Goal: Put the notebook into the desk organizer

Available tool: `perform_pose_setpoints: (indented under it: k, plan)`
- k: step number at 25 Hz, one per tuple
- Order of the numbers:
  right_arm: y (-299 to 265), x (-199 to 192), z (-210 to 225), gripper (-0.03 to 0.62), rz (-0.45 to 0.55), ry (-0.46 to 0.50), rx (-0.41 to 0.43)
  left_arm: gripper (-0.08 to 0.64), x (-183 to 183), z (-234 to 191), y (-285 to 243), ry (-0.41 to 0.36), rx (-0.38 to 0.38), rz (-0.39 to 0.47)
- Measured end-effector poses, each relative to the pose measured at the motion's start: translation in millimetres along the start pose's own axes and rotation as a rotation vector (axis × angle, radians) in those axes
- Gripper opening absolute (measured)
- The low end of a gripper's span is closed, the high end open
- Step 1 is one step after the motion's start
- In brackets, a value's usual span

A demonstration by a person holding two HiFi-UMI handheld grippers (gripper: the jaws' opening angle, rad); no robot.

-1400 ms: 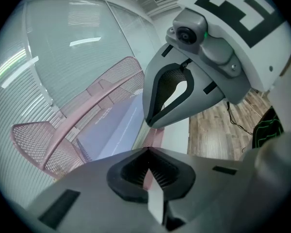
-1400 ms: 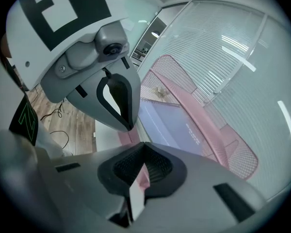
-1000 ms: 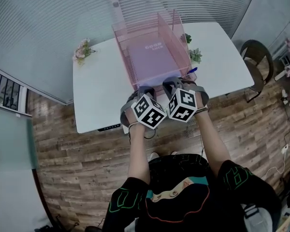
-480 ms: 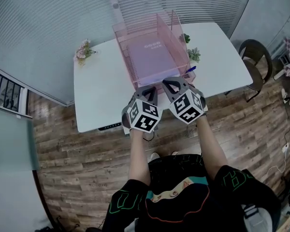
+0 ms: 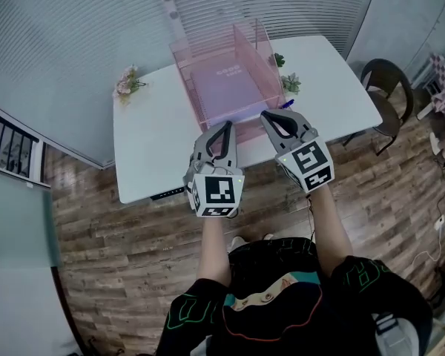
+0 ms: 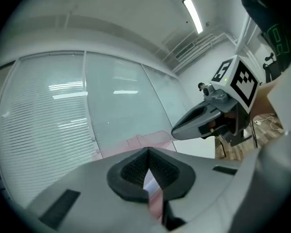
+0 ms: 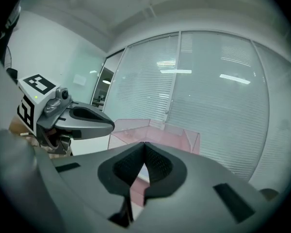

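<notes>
While notebook [image 5: 224, 87] lies inside desk organizer [image 5: 187, 80], closed fingers [image 5: 228, 133] near, apart from it.

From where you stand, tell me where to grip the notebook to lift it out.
Grip the notebook by its near edge, coming from the person's side over the desk organizer's low front. It lies flat inside, tall pink walls on its left, right and back, so only that edge looks reachable.
</notes>
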State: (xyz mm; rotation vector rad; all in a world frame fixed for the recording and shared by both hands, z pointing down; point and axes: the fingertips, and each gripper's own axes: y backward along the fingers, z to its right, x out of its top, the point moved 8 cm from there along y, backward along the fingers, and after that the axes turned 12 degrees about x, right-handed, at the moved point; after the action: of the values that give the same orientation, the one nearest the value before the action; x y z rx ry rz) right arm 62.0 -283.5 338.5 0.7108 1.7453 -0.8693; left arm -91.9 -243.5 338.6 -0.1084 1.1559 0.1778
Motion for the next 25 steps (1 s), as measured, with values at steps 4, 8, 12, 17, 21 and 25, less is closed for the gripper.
perform_pose_setpoints:
  k: [4, 8, 12, 17, 21, 25]
  plan:
    - [17, 6, 5, 0.003, 0.054, -0.060, -0.091, -0.002, 12, -6, 10, 0.078, 0.093, 0.087]
    - [28, 2, 8, 0.003, 0.116, -0.152, -0.143, -0.002, 10, -7, 18, 0.222, 0.155, 0.145]
    - [35, -10, 9, 0.003, 0.192, -0.283, -0.165, -0.003, -4, -9, 25, 0.339, 0.224, 0.138]
    - [38, -24, 8, 0.003, 0.213, -0.382, -0.173, -0.002, -23, -7, 27, 0.384, 0.258, 0.031]
    - [37, -28, 8, 0.003, 0.193, -0.378, -0.165, -0.002, -29, -4, 27, 0.400, 0.254, 0.004]
    - [36, -29, 5, 0.003, 0.180, -0.366, -0.158, -0.002, -31, -1, 27, 0.417, 0.242, -0.008]
